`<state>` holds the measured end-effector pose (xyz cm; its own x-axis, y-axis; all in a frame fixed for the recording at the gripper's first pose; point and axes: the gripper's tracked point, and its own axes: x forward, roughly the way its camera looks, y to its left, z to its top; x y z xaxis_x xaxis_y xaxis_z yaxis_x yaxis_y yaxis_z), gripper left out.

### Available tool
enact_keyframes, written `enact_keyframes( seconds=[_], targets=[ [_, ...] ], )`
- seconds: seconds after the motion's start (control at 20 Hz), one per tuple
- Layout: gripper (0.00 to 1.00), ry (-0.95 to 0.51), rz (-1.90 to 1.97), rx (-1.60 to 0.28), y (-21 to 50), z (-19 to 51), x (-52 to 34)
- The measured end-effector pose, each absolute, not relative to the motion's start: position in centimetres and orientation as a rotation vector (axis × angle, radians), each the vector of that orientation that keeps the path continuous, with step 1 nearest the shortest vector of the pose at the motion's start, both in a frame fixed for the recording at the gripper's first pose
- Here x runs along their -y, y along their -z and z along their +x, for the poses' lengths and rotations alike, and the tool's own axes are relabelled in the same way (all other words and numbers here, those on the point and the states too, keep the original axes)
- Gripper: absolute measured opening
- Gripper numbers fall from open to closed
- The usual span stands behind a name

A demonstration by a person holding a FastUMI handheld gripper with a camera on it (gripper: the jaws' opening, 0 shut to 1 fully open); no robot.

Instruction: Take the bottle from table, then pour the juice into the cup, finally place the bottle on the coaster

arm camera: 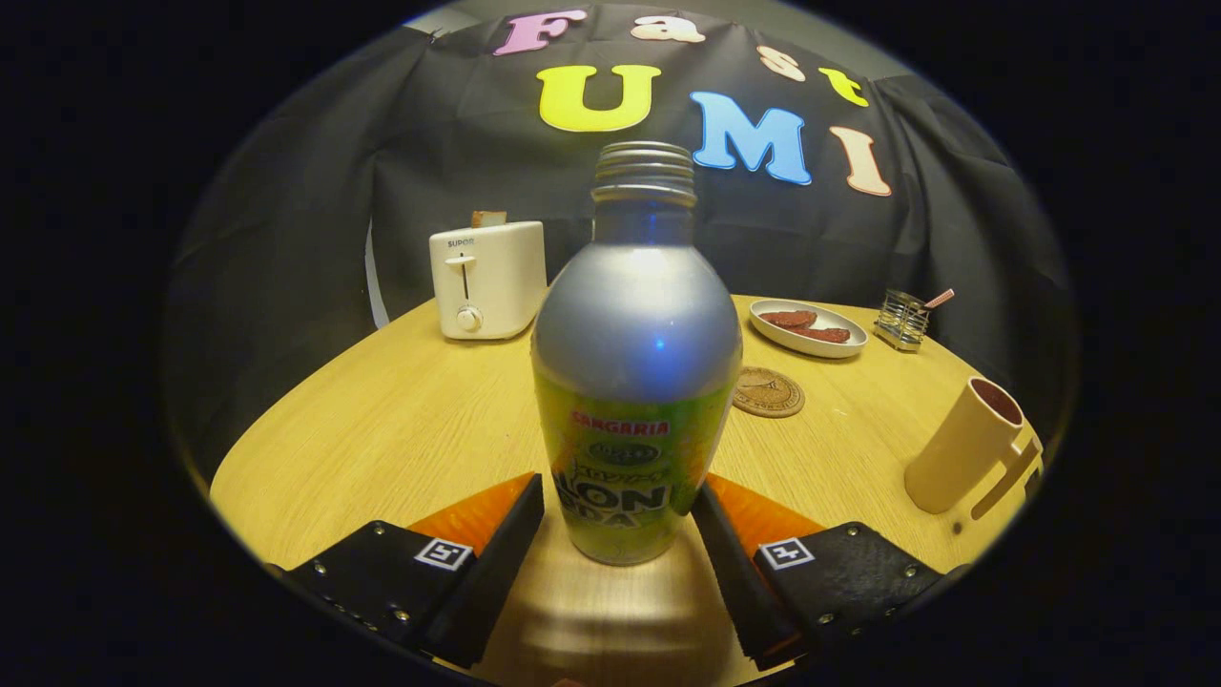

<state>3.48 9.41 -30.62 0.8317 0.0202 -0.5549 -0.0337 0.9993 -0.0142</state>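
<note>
Both fingers flank the bottle, narrow gaps.

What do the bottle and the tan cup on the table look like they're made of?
The bottle, upright between the gripper fingers with slight gaps either side, looks like aluminium: satin silver shoulder with a soft glare, threaded open neck. The cup looks like matte plastic or perhaps ceramic; its even, dull tan surface leaves that open.
</note>
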Motion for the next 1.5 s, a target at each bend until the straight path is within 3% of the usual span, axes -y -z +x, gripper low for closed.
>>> enact_keyframes(
  seconds=[0.05,0.1,0.4,0.85,1.5],
  targets=[
    [0.92,-0.030,-0.019,-0.585,30.4,3.5,-9.3],
    [0.82,-0.028,-0.015,-0.583,30.6,3.6,-9.5],
    [0.77,-0.048,0.021,-0.608,30.6,4.0,-9.5],
    [0.77,0.002,0.048,-0.547,26.0,5.4,-6.6],
    [0.77,0.018,0.459,-0.511,22.8,4.6,-2.8]
  ],
)
